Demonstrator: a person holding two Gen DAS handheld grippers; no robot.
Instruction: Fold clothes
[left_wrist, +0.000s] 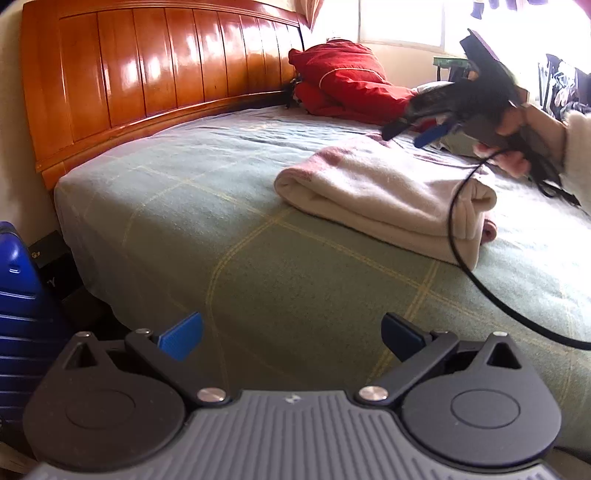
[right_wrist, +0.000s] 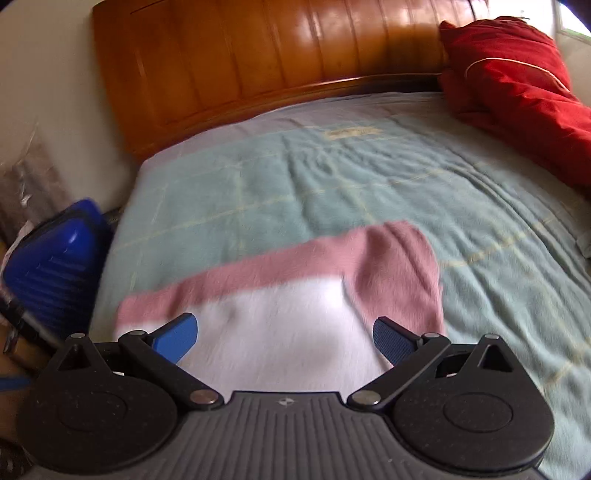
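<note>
Left gripper (left_wrist: 291, 338) spread, empty, garment (left_wrist: 384, 192) ahead-right on bed (left_wrist: 221, 229). Right gripper (right_wrist: 284, 338) spread, empty, above garment.

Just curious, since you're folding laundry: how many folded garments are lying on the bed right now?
1: the cream-and-pink folded garment lies on the green bedspread, below the right gripper. The red bundle by the headboard looks like bedding. Others may lie out of view.

We see a glossy wooden headboard (left_wrist: 155, 70) against a pale wall, a bright window (left_wrist: 402, 20) to its right.
</note>
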